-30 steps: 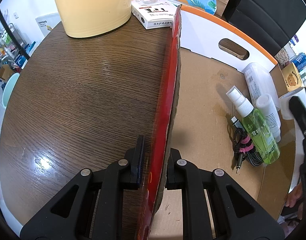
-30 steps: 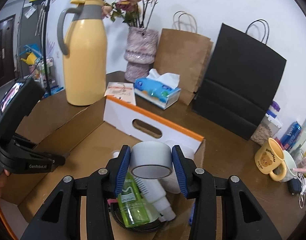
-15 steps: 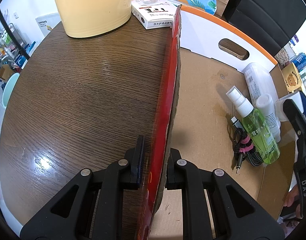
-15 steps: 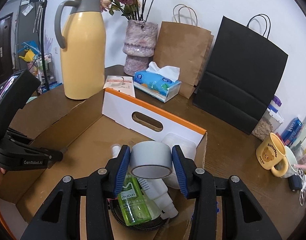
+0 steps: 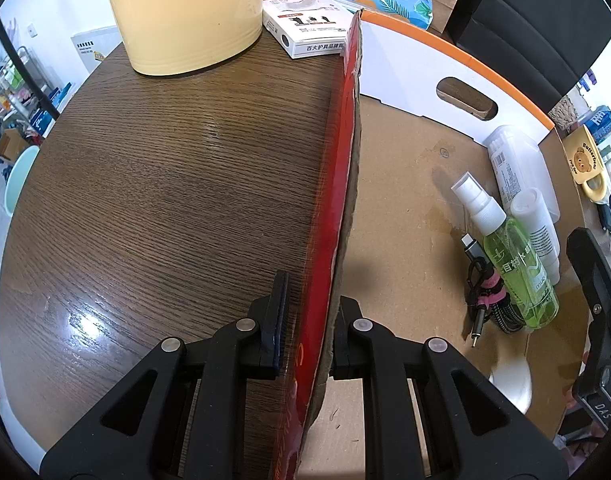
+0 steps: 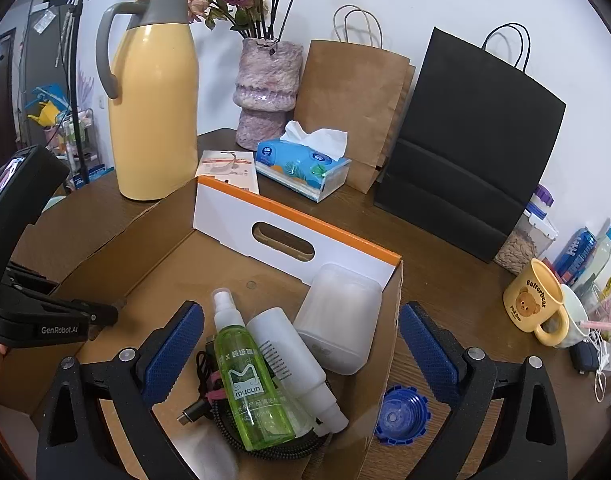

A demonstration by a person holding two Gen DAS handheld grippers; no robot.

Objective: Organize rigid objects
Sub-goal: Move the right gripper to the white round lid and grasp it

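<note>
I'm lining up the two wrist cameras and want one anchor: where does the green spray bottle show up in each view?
Left wrist view: the green spray bottle lies at the right, inside the cardboard box, its nozzle pointing up-left.
Right wrist view: the bottle lies low in the middle, between the open fingers of the right gripper.
Shared landmark: the box's white end wall with the handle slot.

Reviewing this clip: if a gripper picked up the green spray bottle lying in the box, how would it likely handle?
The green spray bottle lies on its side; being round, it may roll. Its clear plastic looks smooth, possibly slippery. It rests over a cable, which could snag.
</note>
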